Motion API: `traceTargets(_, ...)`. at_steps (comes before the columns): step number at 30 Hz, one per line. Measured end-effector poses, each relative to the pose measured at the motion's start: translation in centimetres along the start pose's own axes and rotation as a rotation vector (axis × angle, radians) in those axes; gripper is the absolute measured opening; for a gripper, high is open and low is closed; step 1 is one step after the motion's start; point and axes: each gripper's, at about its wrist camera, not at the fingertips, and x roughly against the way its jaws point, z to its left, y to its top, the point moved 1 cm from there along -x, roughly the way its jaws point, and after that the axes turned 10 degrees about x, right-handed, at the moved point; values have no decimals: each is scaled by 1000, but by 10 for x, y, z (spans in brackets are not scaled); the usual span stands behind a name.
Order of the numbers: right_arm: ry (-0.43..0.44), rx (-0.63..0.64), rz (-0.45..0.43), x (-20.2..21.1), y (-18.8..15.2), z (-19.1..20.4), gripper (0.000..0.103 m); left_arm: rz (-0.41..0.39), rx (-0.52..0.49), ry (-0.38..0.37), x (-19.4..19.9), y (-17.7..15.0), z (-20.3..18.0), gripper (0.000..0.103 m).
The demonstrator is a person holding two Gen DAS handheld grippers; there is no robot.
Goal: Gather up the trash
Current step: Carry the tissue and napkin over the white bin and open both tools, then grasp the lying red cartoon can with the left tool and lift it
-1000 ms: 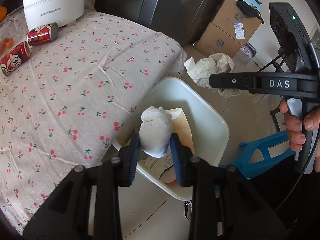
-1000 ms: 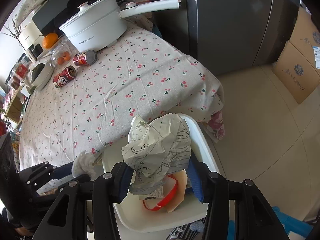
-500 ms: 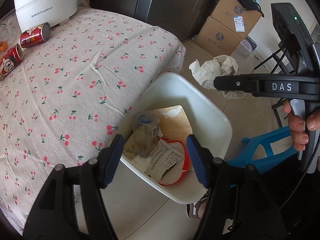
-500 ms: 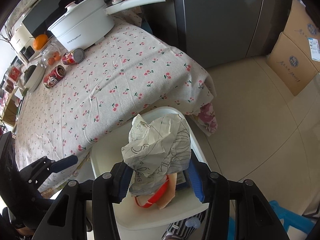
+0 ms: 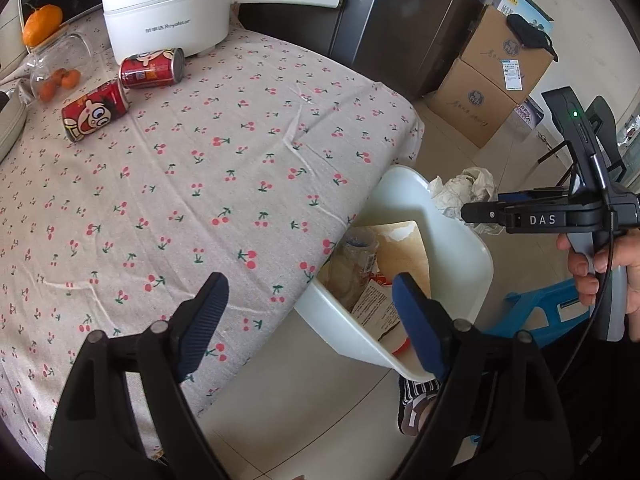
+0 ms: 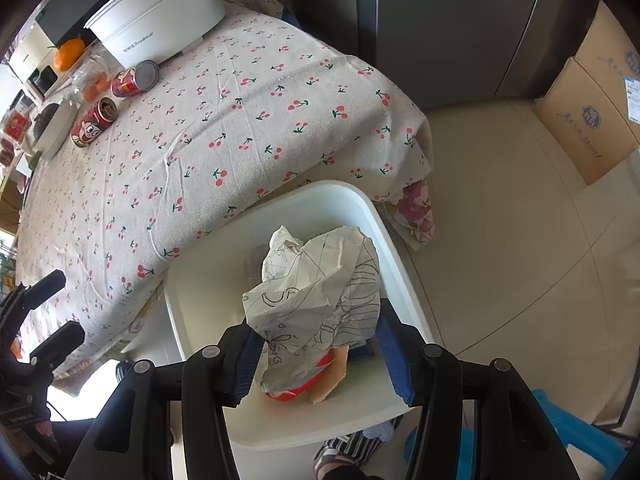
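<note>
1. My left claw [image 5: 308,322] is hanging wide open, holding nothing, over the worktop [image 5: 208,184] edge.
2. My right claw [image 6: 316,354] is clamping crumpled paper [image 6: 320,300] above the white bin [image 6: 208,304].
3. Two red cans [image 5: 124,88] are lying far ahead.

From my remote station: the bench [image 5: 240,152], draped in a cherry-print cloth, bears a white electric pot [image 5: 168,4] with a long handle at its far end. Before it lie two red cans [image 5: 152,67] [image 5: 95,109] on their sides and a tipped glass jar [image 5: 60,66] holding small oranges; one orange [image 5: 42,29] sits behind. Stacked cardboard boxes [image 5: 496,80] stand beside a dark refrigerator [image 6: 452,28]; a blue stool [image 5: 540,312] occupies the floor.
</note>
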Motion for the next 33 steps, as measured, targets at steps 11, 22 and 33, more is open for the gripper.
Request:
traceTargets(11,-13,-2,21,-2,6,11,77,-29,50,53,20,-5,35,92)
traceTargets(22,-11,60,-44,10,23,48,83,-90,86,133,40,-1,74,102)
traceTargets(33,-14,143,-184,22,71,94,86,-153,174,280,38,61,146,102)
